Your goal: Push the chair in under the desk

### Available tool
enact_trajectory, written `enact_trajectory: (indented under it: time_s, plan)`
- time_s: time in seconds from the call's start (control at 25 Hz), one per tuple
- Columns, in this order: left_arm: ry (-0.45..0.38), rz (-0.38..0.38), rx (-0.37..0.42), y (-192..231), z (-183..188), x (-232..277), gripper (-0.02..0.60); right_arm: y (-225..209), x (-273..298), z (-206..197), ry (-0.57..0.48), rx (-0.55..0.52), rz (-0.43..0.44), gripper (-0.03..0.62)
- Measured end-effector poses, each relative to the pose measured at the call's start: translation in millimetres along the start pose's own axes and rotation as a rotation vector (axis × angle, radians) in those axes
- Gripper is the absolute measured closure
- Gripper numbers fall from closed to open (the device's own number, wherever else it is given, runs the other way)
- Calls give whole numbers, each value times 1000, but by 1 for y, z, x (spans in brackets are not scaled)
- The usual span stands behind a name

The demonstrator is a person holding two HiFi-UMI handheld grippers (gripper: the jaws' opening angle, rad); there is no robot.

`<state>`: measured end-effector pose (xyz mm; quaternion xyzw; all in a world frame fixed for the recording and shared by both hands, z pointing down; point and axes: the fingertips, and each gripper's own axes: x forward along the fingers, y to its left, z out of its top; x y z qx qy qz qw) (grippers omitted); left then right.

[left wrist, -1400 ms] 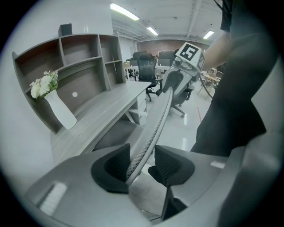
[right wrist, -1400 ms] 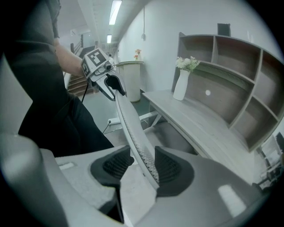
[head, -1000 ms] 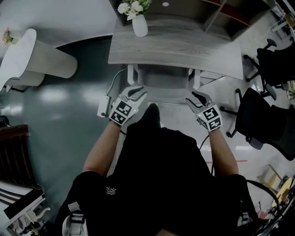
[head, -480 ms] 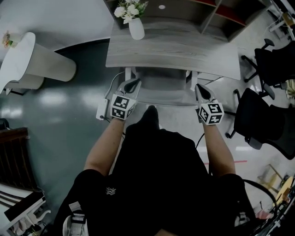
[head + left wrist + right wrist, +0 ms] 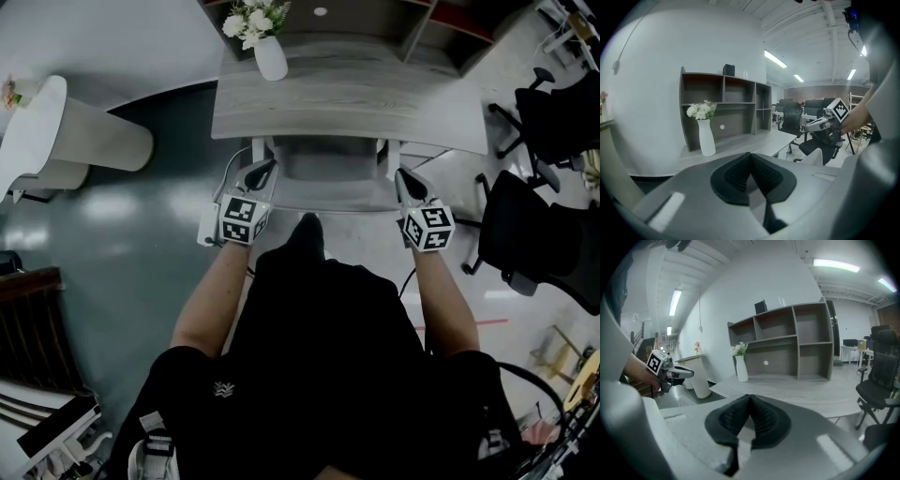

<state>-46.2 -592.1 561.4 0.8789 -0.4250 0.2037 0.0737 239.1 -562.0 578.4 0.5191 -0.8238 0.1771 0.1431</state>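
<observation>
The grey wooden desk (image 5: 347, 98) lies ahead of me, and the chair (image 5: 328, 178), white-framed with a grey seat, stands partly under its near edge. My left gripper (image 5: 263, 169) is shut, its tips at the chair's left rear corner. At the right rear corner my right gripper (image 5: 404, 176) is shut too. Nothing shows between the closed pads in either gripper view. The left gripper view looks over its shut jaws to the desk (image 5: 754, 143) and the right gripper (image 5: 820, 124). From the right gripper view I see the left gripper (image 5: 670, 373) across the chair.
A white vase of flowers (image 5: 269, 56) stands at the desk's far left, in front of a grey shelf unit (image 5: 375, 19). Black office chairs (image 5: 534, 234) crowd the right. A white round stand (image 5: 56, 131) is at the left, and a power strip (image 5: 208, 225) lies on the floor.
Both grippers' jaws have gone from open to shut. Both grippers have moved forward to the chair's rear corners. The desk now sits a little higher in the head view.
</observation>
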Motion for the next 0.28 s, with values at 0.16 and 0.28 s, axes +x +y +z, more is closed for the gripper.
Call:
enact_trajectory:
  time_s: [0.16, 0.28]
  plan:
    - [4, -9, 3, 1, -2, -1, 575, -1, 0, 1, 1, 2, -7, 592]
    - [5, -11, 6, 4, -2, -2, 575, -1, 2, 2, 2, 5, -8, 592]
